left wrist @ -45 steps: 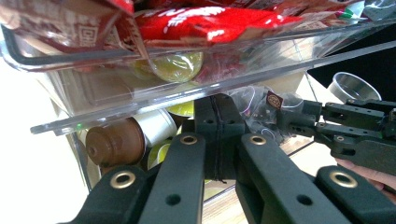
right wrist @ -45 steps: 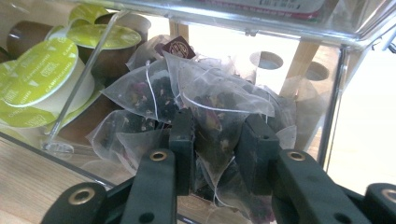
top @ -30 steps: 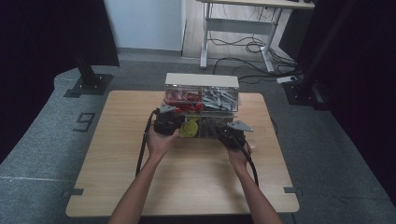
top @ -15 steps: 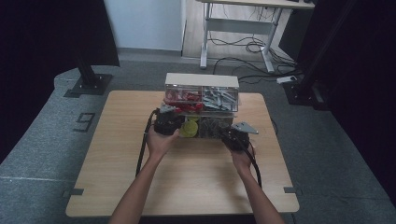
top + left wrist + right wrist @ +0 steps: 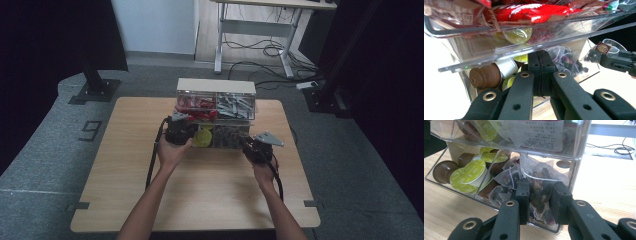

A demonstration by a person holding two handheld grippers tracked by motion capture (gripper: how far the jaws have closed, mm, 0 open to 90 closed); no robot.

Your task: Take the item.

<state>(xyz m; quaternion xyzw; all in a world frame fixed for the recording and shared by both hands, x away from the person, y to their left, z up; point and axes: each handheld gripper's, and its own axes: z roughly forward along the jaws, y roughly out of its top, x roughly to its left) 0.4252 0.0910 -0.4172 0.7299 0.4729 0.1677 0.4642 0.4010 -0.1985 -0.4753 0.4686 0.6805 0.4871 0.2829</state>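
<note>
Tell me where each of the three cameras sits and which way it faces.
High view: above the person's side, looking forward and down on the table; both forearms, left gripper and right gripper show.
Left gripper view: rides the left gripper, facing the clear organizer; jaws shut.
Right gripper view: rides the right gripper, jaws clamping a tea bag.
Shared: the organizer's capsules.

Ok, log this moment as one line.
left claw: shut, empty | right claw: shut on clear pyramid tea bag | clear plastic drawer organiser: lower drawer open
</note>
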